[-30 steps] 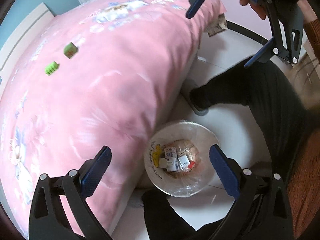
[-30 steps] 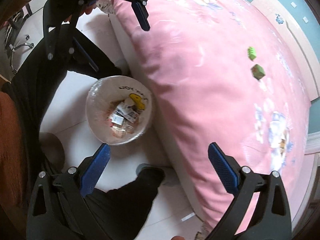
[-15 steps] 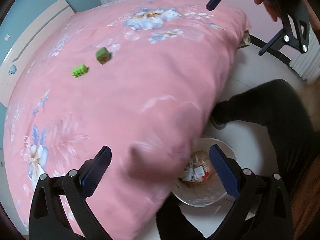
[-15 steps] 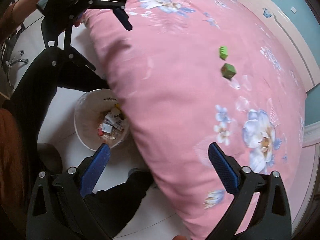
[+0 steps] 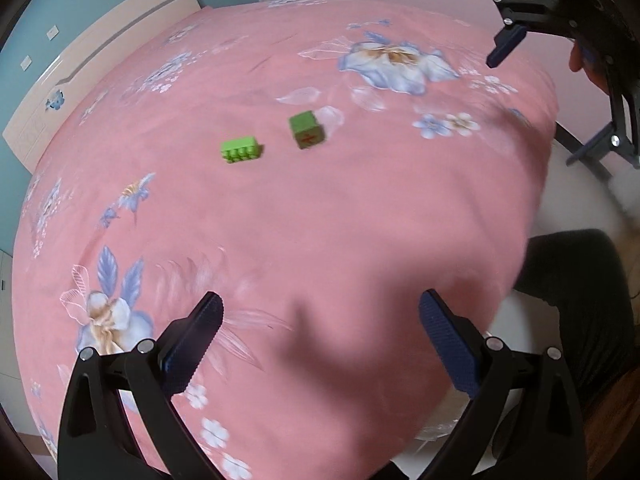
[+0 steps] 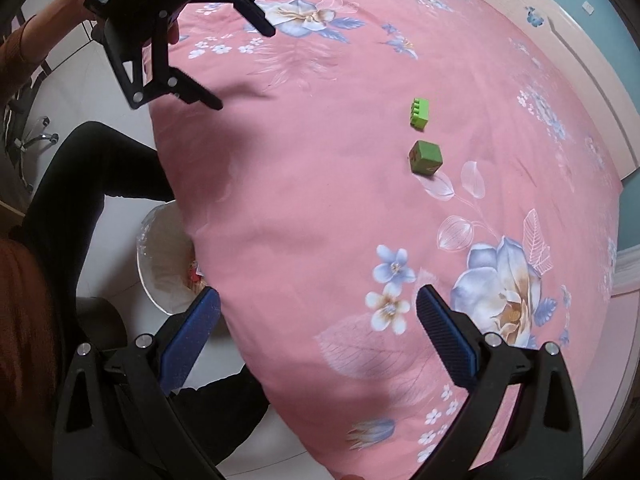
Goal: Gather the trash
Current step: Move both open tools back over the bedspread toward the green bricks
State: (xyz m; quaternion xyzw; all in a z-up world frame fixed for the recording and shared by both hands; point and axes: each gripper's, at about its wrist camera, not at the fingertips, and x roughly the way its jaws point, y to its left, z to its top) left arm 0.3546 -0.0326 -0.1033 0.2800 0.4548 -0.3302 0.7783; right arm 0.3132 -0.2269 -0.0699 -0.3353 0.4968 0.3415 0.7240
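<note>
Right wrist view: my right gripper (image 6: 318, 320) and left gripper (image 5: 320, 328) gape wide, empty, above the bed (image 6: 320, 200); green brick (image 6: 419, 112) and green cube (image 6: 425, 157) lie mid-bed, apart, for grabbing; bin (image 6: 160, 264) below the edge for drops

From my left gripper (image 5: 320, 344), the pink bedspread (image 5: 320, 220) lies wide and bare toward 12 o'clock; only the studded green brick (image 5: 241, 149) and the green cube (image 5: 307, 130), near each other but apart, interrupt it. My right gripper (image 5: 560, 80) hangs at 2 o'clock over the bed's edge. In the right wrist view, the bin (image 6: 164, 256) at 9 o'clock is half hidden under the bedspread's overhang, and my dark-trousered legs (image 6: 92, 168) crowd the floor beside it.
</note>
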